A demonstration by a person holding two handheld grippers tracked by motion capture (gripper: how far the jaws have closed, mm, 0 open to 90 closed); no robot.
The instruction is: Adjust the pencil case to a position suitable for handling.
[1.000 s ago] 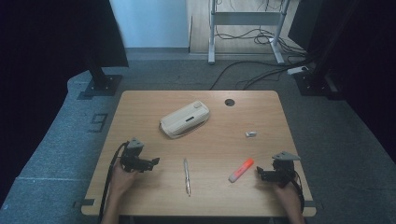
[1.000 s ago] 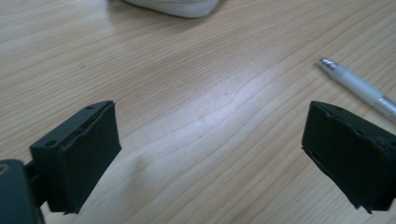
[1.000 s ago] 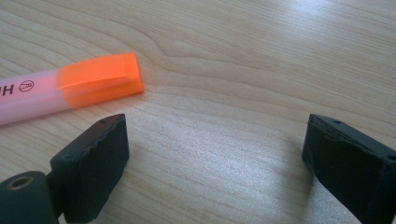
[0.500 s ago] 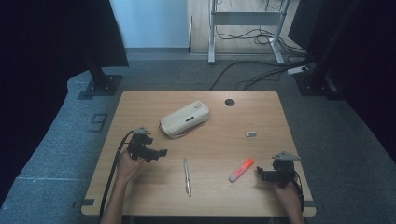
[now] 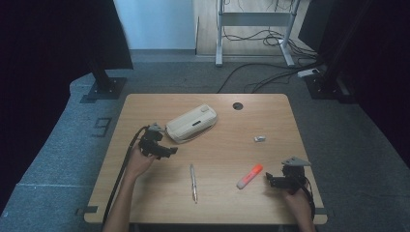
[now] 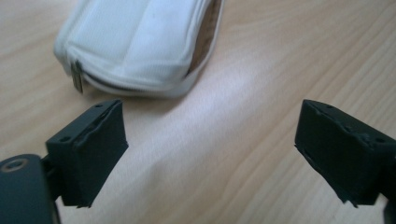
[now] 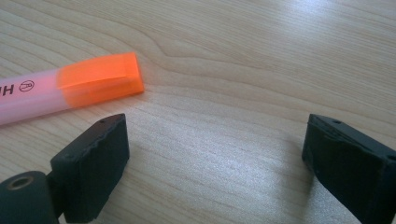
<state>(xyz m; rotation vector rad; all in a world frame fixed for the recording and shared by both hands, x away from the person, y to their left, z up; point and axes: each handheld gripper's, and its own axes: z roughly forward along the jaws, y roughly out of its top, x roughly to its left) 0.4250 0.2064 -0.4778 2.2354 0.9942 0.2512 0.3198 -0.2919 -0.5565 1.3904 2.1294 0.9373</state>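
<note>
Two grippers on the table and neither one is holding anything right now. The left gripper (image 5: 167, 151) sits just beside the near-left end of the white pencil case (image 5: 191, 123), which lies slanted toward the back-middle of the wooden table (image 5: 270, 203). In the left gripper view the case (image 6: 140, 44) is right ahead of the jaws, zipper pull (image 6: 77, 77) hanging at its front corner, and the zip looks partly open along one side. So my read is this is the approach step: getting lined up on the pouch, probably to pin it down or grab the zipper. Those jaws have just been closing a little, but they stand wide apart, nothing between them except bare wood, not touching the case. Next move, I'd guess, needs a short push forward and a careful aim, since the pull tab is small and the soft fabric could slide on the smooth top. The right gripper (image 5: 270, 180) rests at the near-right, jaws spread wide and empty too, with the orange highlighter (image 5: 249, 176) just beside it; in the right gripper view the orange cap (image 7: 100, 79) lies just past the left jaw, apart from it. A silver pen (image 5: 193, 181) lies in the near middle and a small grey bit (image 5: 259, 138), too small to identify, sits farther back on the right.
</note>
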